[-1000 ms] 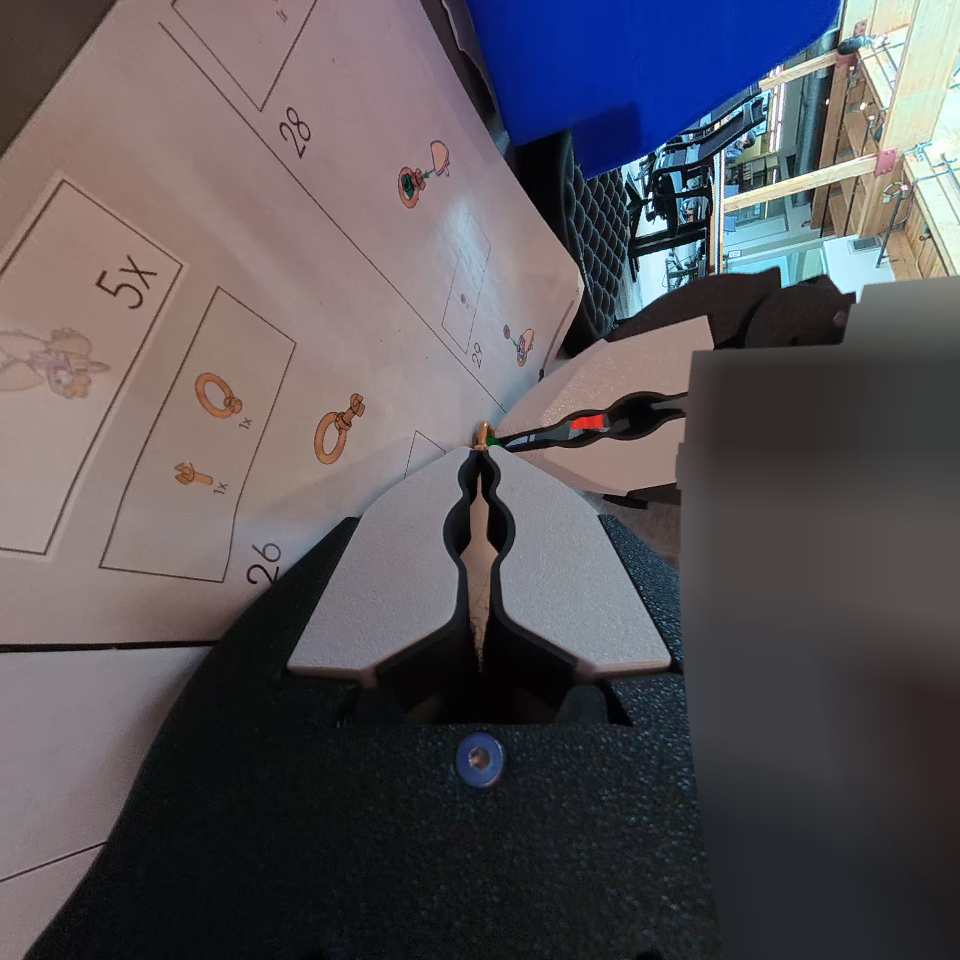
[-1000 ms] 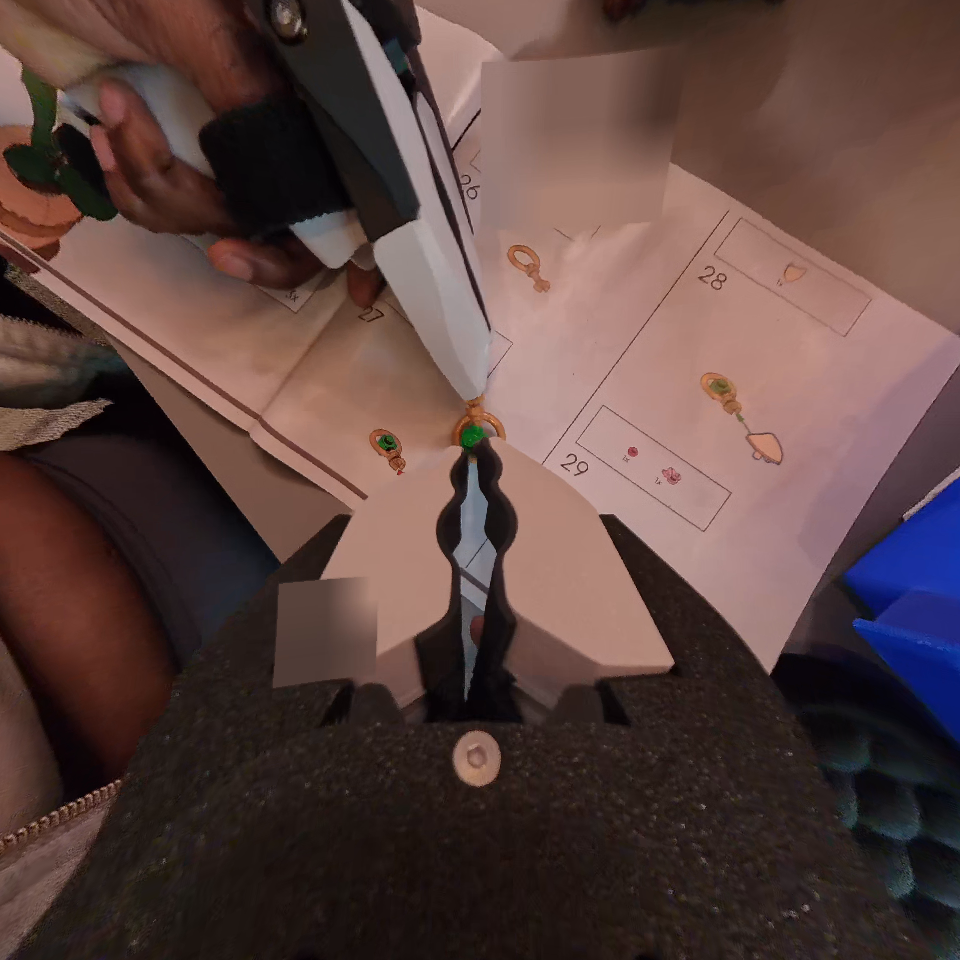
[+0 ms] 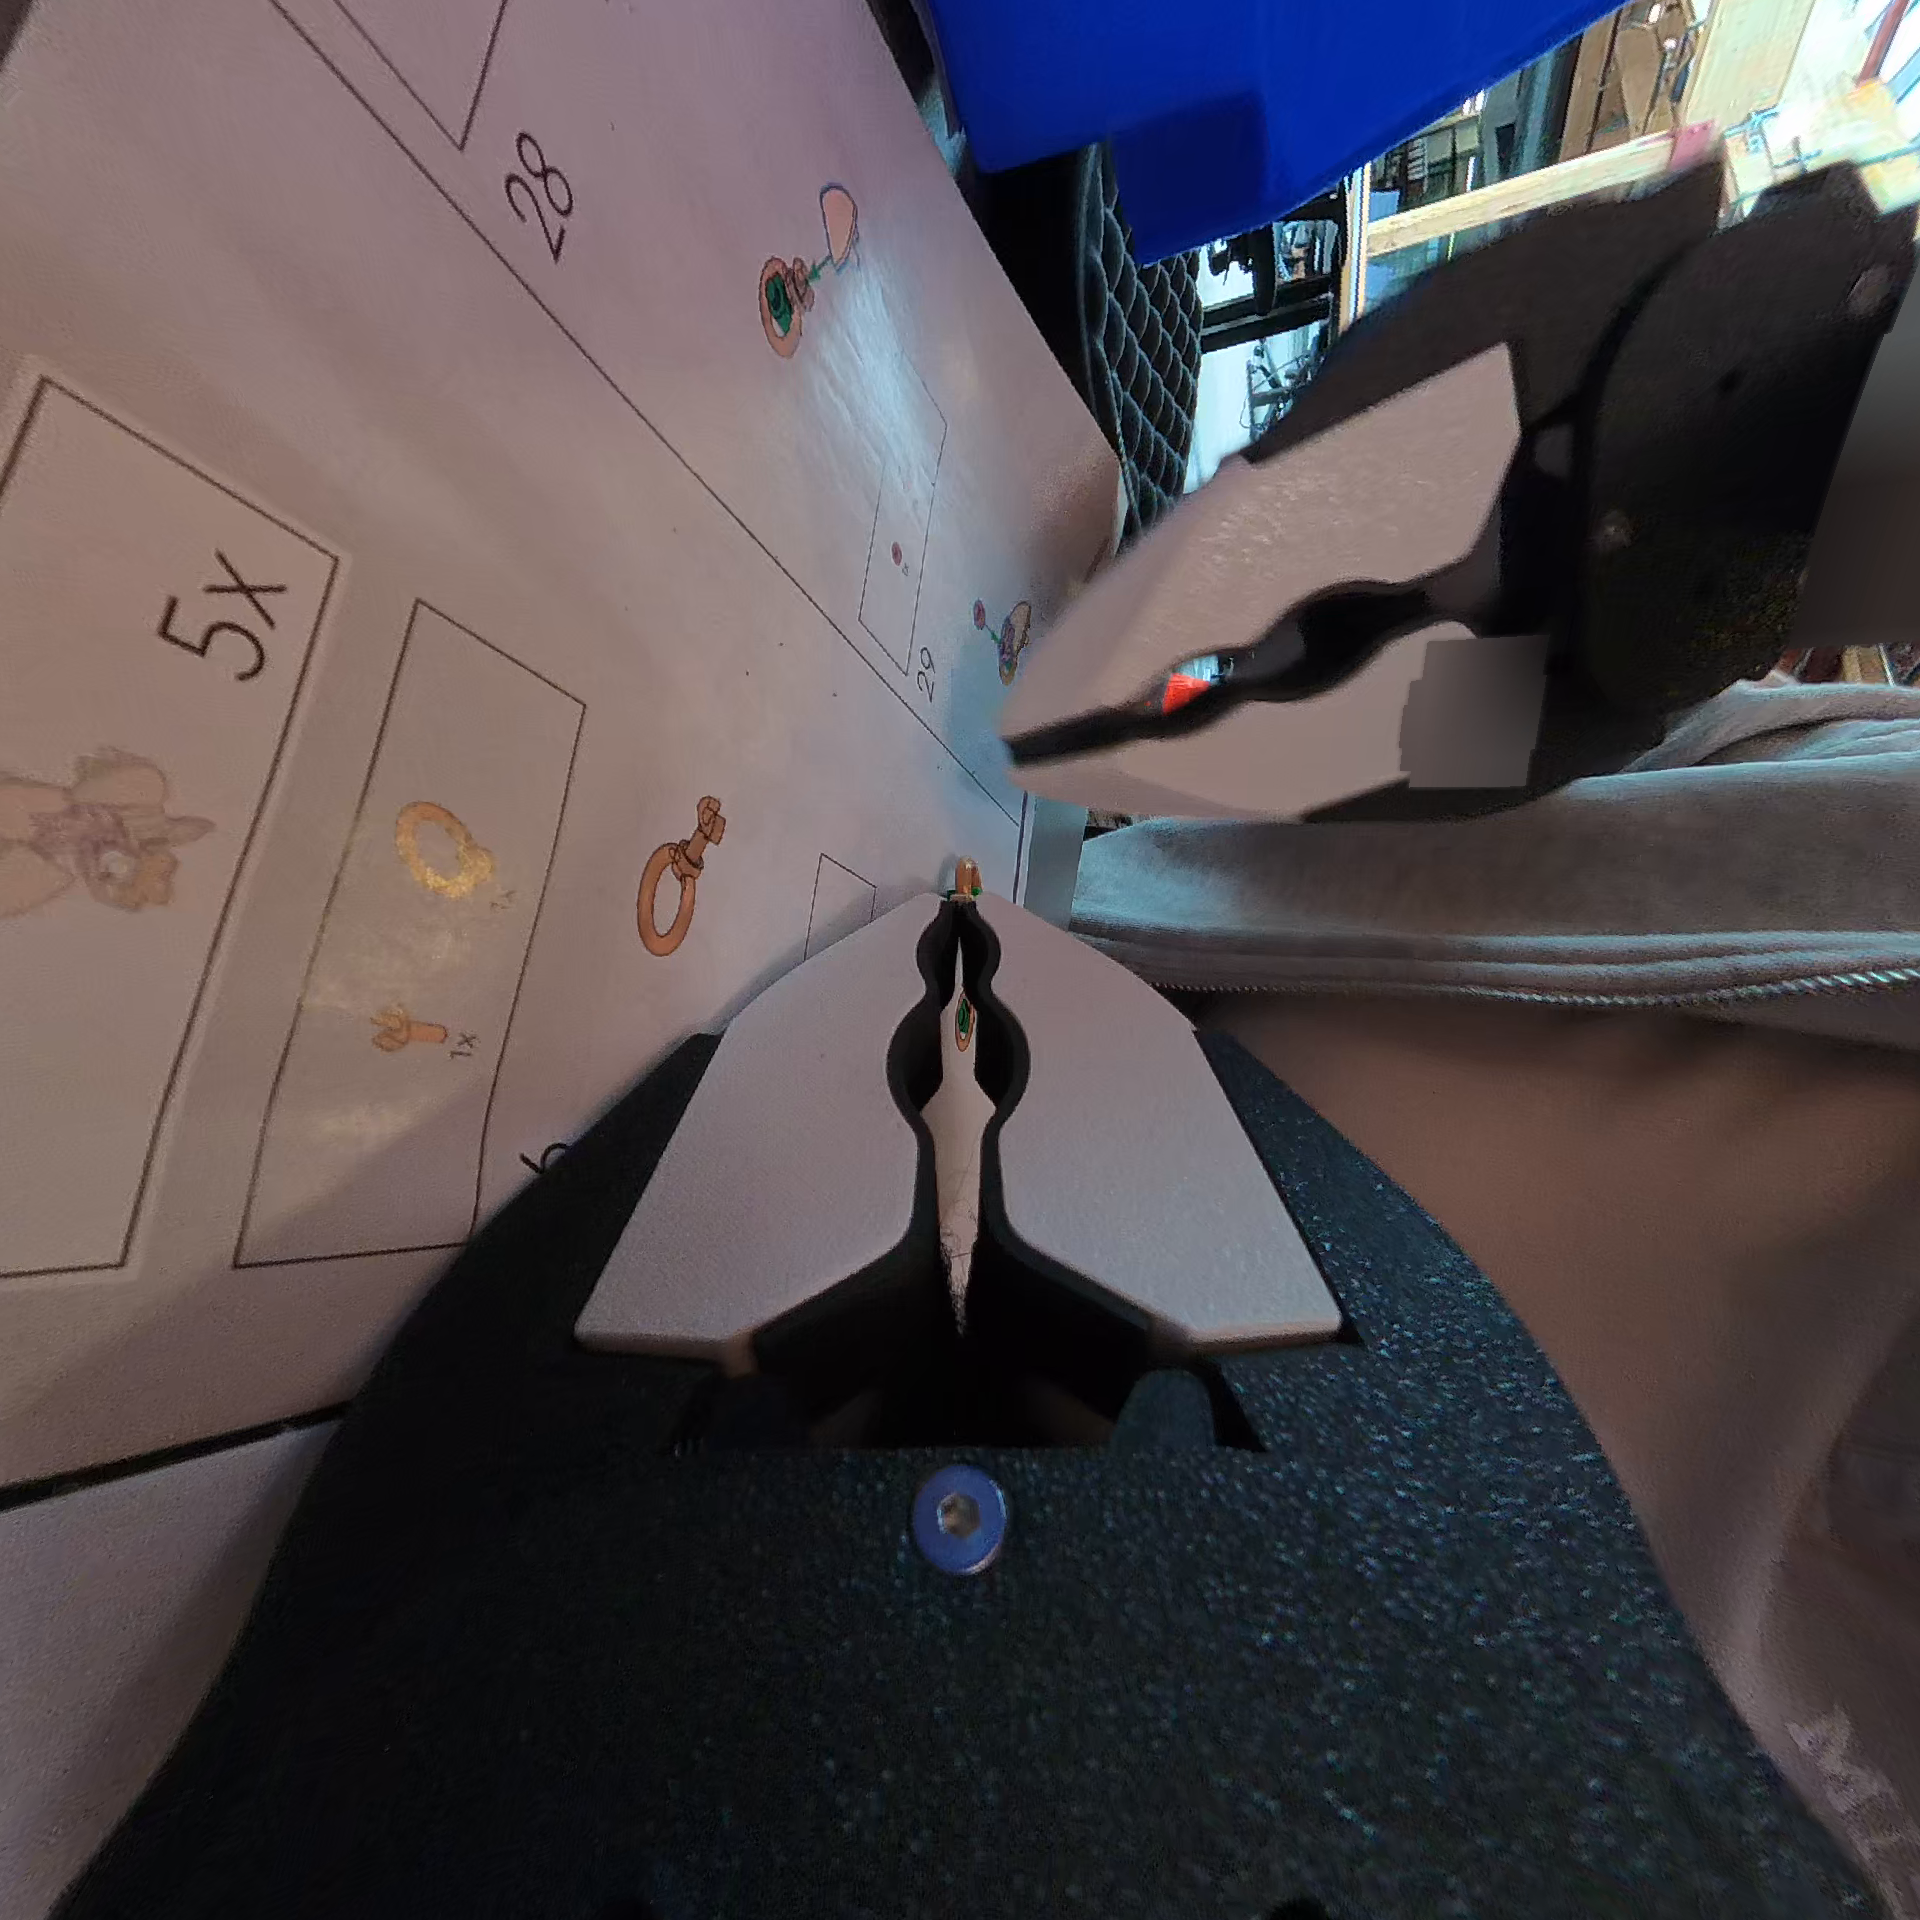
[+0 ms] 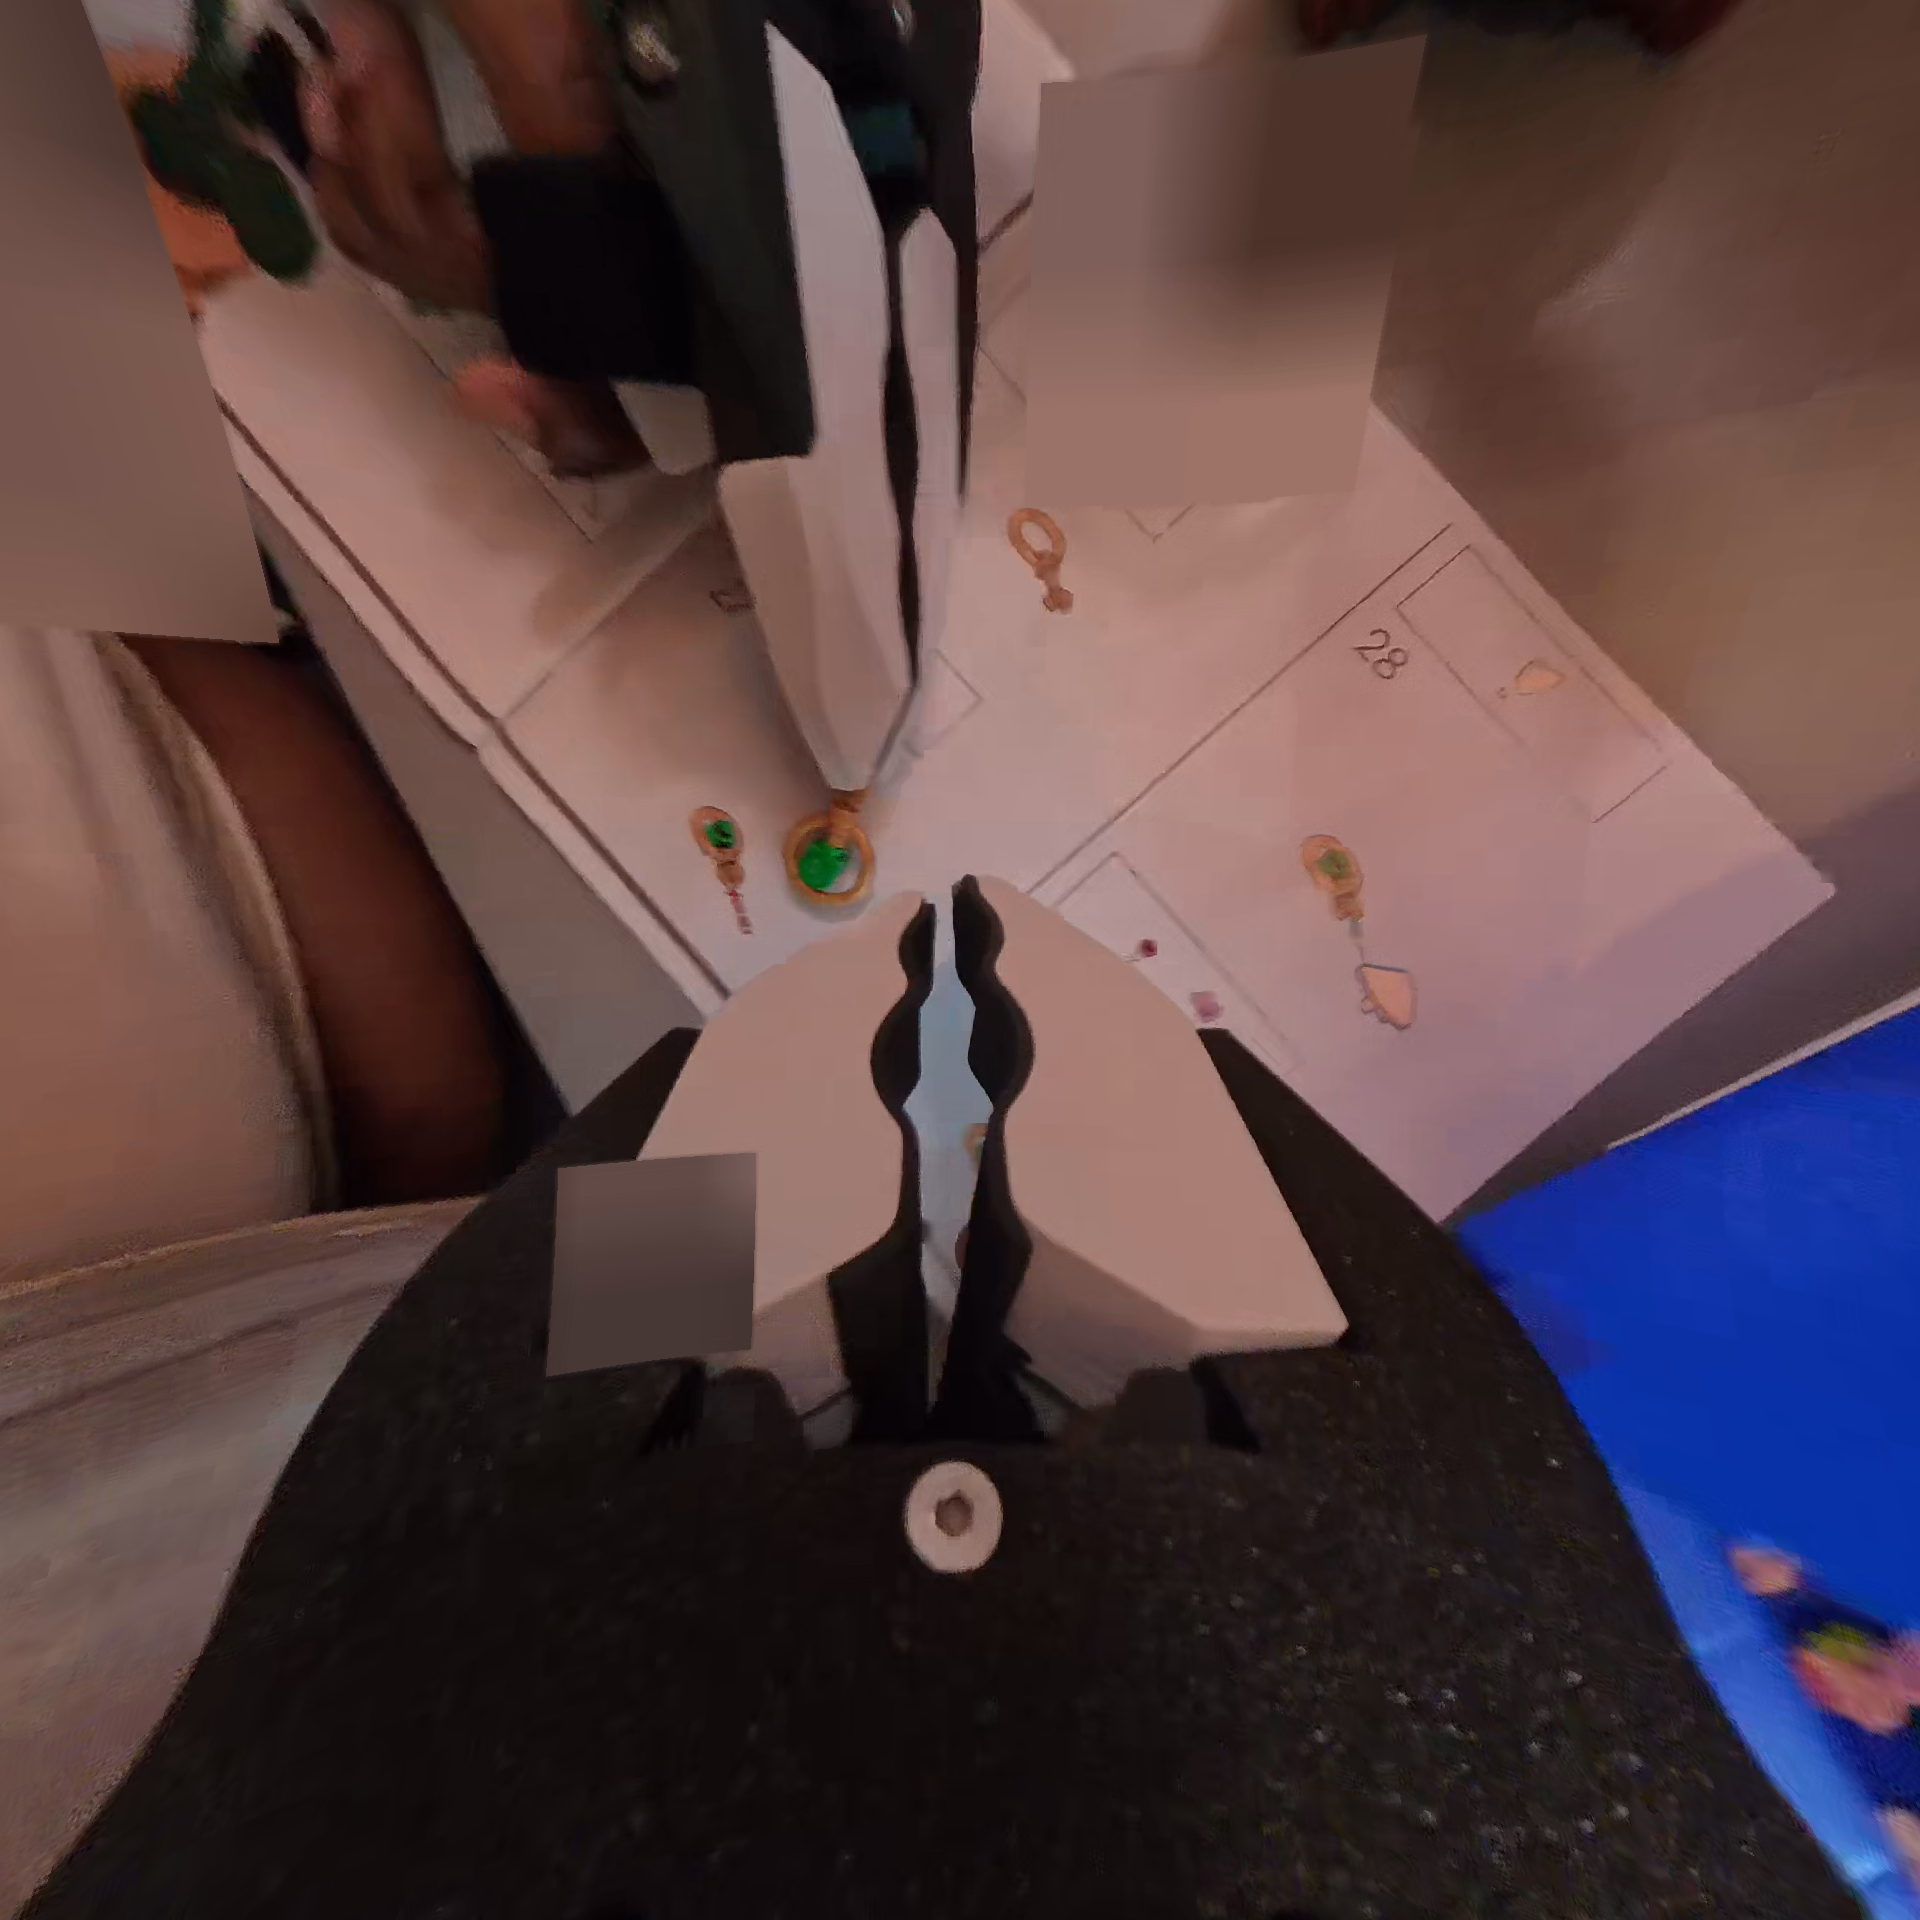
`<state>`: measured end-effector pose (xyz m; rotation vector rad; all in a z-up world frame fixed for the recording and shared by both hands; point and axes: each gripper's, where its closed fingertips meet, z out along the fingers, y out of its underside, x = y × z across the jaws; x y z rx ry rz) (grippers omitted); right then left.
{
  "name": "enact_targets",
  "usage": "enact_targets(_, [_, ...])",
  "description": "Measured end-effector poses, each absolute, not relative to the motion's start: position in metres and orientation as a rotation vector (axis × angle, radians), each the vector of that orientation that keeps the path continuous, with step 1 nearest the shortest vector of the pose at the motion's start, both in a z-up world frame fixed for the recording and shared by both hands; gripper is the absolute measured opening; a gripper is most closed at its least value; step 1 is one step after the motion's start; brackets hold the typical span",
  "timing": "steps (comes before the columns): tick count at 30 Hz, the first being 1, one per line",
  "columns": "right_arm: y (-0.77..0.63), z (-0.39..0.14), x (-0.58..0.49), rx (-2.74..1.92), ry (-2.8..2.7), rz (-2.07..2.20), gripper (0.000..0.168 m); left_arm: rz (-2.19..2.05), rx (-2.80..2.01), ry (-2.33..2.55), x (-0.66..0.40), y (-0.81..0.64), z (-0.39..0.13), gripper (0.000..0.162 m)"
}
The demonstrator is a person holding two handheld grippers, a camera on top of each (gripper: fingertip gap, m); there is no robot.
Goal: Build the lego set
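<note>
My left gripper (image 3: 961, 906) is shut on the stem of a small gold ring piece (image 3: 966, 879). In the right wrist view it (image 4: 868, 784) comes down from the top, and the gold ring with a green stud inside (image 4: 828, 862) hangs at its tips over the open instruction booklet (image 4: 1247, 779). My right gripper (image 4: 940, 896) is empty, its jaws a narrow gap apart, just right of and below the ring without touching it. It also shows in the left wrist view (image 3: 1016, 743), up and to the right of my left tips.
The booklet (image 3: 623, 520) lies flat under both grippers. A blue bin (image 4: 1714, 1299) stands at its far edge, beside a black honeycomb mat (image 3: 1143, 343). A person's grey garment (image 3: 1455, 935) and leg (image 4: 343, 935) are close by. A hand (image 4: 416, 208) holds the left gripper.
My right gripper was at the green stud in the ring; now it has let go and drawn back. The stud stays in the ring, and my left gripper still holds the ring.
</note>
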<state>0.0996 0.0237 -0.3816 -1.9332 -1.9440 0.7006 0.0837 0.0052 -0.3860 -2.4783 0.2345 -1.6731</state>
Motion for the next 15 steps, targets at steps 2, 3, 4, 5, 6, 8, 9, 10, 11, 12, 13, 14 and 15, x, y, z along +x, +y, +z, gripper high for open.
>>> enact_targets(2, [0.007,-0.376,0.101,-1.948,-1.861,0.823,0.005,-1.669,-2.479,0.238,0.084,0.005,-0.386,0.000])
enact_targets(3, [-0.001,-0.376,0.101,-1.948,-1.825,0.865,0.005,-1.667,-2.480,0.240,0.084,0.005,-0.386,0.000])
enact_targets(4, [-0.004,-0.378,0.101,-1.944,-1.788,0.866,0.004,-1.670,-2.479,0.243,0.084,0.005,-0.386,0.000])
enact_targets(5, [-0.003,-0.382,0.102,-1.949,-1.750,0.846,0.003,-1.670,-2.480,0.247,0.084,0.005,-0.386,0.000])
enact_targets(6, [-0.006,-0.385,0.102,-1.961,-1.728,0.858,0.002,-1.669,-2.481,0.253,0.084,0.005,-0.386,0.000])
enact_targets(8, [-0.013,-0.389,0.100,-1.991,-1.687,0.913,0.001,-1.670,-2.481,0.260,0.084,0.004,-0.386,0.000])
enact_targets(9, [-0.014,-0.391,0.100,-1.990,-1.676,0.914,0.001,-1.671,-2.481,0.264,0.084,0.004,-0.386,0.000])
enact_targets(10, [-0.013,-0.391,0.099,-1.981,-1.661,0.909,0.001,-1.672,-2.483,0.270,0.084,0.004,-0.386,0.000])
enact_targets(11, [-0.012,-0.390,0.097,-1.968,-1.645,0.917,0.000,-1.674,-2.484,0.274,0.084,0.004,-0.386,0.000])
enact_targets(12, [-0.012,-0.389,0.095,-1.967,-1.633,0.933,0.000,-1.675,-2.485,0.278,0.084,0.003,-0.386,0.000])
enact_targets(13, [-0.013,-0.390,0.095,-1.979,-1.632,0.942,0.000,-1.677,-2.486,0.282,0.084,0.003,-0.386,0.000])
enact_targets(14, [-0.014,-0.392,0.095,-1.990,-1.638,0.944,0.000,-1.678,-2.487,0.285,0.084,0.003,-0.386,0.000])
enact_targets(15, [-0.014,-0.393,0.094,-1.989,-1.640,0.954,0.000,-1.679,-2.487,0.287,0.084,0.003,-0.386,0.000])
